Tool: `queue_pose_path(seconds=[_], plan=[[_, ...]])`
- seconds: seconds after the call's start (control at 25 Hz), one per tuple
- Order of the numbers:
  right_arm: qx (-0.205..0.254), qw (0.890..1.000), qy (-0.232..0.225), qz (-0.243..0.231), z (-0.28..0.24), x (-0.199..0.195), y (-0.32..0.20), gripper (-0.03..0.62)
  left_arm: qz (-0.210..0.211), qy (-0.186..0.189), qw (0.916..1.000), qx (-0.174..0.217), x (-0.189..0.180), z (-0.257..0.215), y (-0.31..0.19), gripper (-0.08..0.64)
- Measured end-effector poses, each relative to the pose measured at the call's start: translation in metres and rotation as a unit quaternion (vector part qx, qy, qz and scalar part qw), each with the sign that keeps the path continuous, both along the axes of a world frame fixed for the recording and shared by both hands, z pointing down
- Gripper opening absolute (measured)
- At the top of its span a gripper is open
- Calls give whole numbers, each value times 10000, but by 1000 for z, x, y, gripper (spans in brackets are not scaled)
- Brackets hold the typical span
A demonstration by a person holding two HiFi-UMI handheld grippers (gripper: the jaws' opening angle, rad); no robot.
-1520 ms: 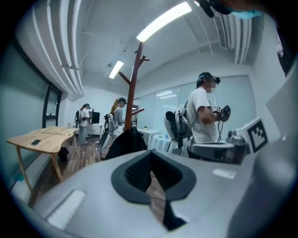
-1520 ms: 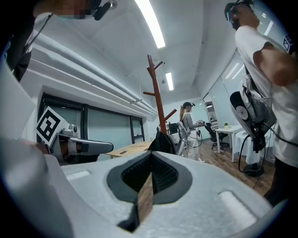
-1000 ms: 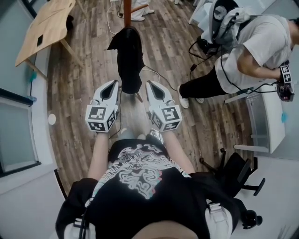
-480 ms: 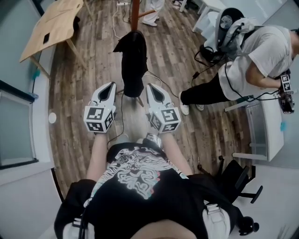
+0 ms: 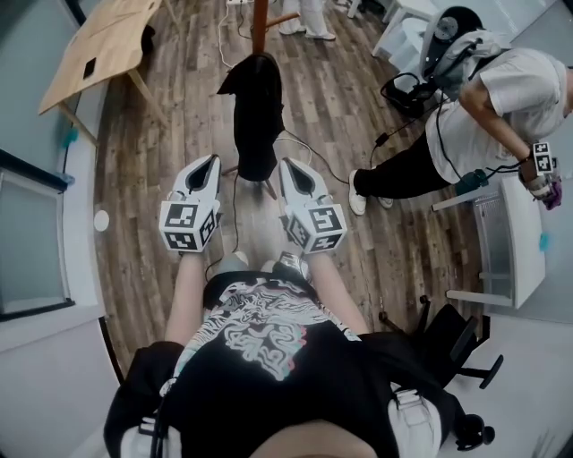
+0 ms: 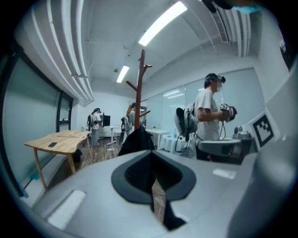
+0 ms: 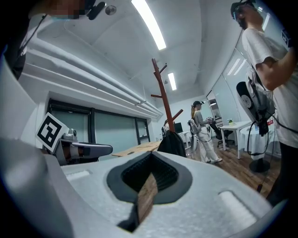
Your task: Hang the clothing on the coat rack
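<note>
Well left of the fingers: a wooden table (image 5: 94,49), seen from above in the head view and side-on with its legs in the left gripper view.

Next, the left gripper (image 5: 213,164). Fingers pressed to a thin slit, nothing held. Its own view shows only a sliver of floor (image 6: 158,197) through that slit.

Straight ahead of both fingertip pairs, on the line between the two grippers: black garment (image 5: 254,112) hanging on the coat rack (image 5: 260,16), apart from the fingers. The head view gives the pole end-on and one rack foot poking out under the hem. The gripper views give what it lacks: the rack's forked upper pegs rising above the garment toward the ceiling lights (image 6: 160,23).

Then the right gripper (image 5: 288,166). Fingers likewise nearly together, nothing held. Only its view catches the left gripper's marker cube (image 7: 48,130), off to the left of its fingers.

Well right of the fingers: a person in a white shirt (image 5: 488,94), bent forward in the head view, standing upright in the left gripper view.
</note>
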State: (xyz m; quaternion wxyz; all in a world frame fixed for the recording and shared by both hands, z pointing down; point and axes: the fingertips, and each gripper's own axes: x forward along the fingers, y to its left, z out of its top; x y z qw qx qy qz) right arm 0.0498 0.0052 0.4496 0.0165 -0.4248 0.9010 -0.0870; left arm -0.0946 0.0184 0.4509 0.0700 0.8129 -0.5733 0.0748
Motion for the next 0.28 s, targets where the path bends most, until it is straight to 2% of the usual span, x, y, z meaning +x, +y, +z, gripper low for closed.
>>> queue_pose_path(seconds=[0.28], plan=[[-79, 9999, -55, 103, 5, 5, -8, -2, 29, -71, 10000, -56, -1, 6, -9, -11]])
